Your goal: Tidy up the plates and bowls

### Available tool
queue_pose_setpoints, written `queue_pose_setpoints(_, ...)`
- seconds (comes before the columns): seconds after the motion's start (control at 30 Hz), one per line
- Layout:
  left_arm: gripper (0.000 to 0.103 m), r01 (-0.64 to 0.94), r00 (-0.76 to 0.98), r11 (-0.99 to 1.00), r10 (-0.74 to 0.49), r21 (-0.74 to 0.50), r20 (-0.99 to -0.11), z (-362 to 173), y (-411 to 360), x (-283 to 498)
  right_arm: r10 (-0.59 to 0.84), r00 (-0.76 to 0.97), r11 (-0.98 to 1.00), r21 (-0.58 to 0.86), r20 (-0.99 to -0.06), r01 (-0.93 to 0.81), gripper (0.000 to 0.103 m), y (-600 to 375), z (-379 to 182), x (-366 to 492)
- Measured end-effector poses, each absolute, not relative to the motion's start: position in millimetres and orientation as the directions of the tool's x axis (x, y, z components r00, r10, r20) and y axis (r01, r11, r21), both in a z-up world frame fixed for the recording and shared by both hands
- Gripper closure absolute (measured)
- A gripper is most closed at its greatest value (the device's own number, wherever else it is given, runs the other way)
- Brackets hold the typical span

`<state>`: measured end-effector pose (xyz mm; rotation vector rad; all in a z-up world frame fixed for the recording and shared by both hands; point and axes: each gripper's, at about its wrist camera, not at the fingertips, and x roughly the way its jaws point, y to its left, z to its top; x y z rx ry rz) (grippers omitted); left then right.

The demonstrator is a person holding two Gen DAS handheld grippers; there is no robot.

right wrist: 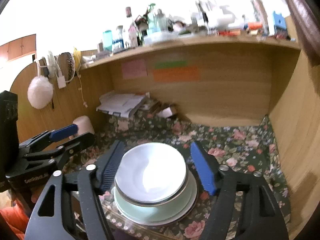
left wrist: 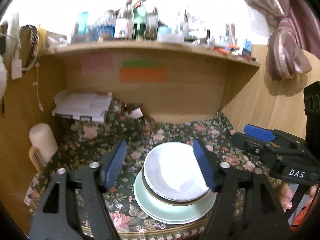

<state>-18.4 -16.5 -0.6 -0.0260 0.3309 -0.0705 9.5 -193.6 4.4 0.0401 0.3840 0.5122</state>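
On the floral-clothed counter (left wrist: 180, 132) sits a stack: pale green plates (left wrist: 172, 210) under white bowls (left wrist: 176, 176). The left claw (left wrist: 160, 166) and the right claw (right wrist: 158, 166) both gape wide, empty, angled down over the stack, touching nothing.

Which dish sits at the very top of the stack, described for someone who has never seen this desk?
On the floral tablecloth under the wooden shelf stands one stack of dishes. Its top piece is the white bowl, resting above a dark-rimmed dish and the pale green plates; it alone is deep and plain white.
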Motion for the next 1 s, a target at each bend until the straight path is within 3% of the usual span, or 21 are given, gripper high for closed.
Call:
queue_pose_setpoints(0.1,0.014,0.040,0.964,0.999,-0.041,-0.011,-0.262,3.9,-18.7,-30.3,0.479,0.819,0.877,0.126,-0.315,-0.464,0.021,-195.7,9.7,2.3)
queue_pose_setpoints(0.37,0.002,0.031,0.985,0.999,-0.029,0.007,-0.173,10.0,-20.7,-52.0,0.460,0.851,0.888,0.107,-0.254,-0.448,0.000,-197.5,15.6,-14.4)
queue_pose_setpoints(1.0,0.000,0.039,0.989,0.999,-0.041,-0.015,-0.145,6.8,-16.4,-57.7,0.450,0.868,0.893,0.080,-0.210,-0.444,0.000,-193.2,17.8,-28.2)
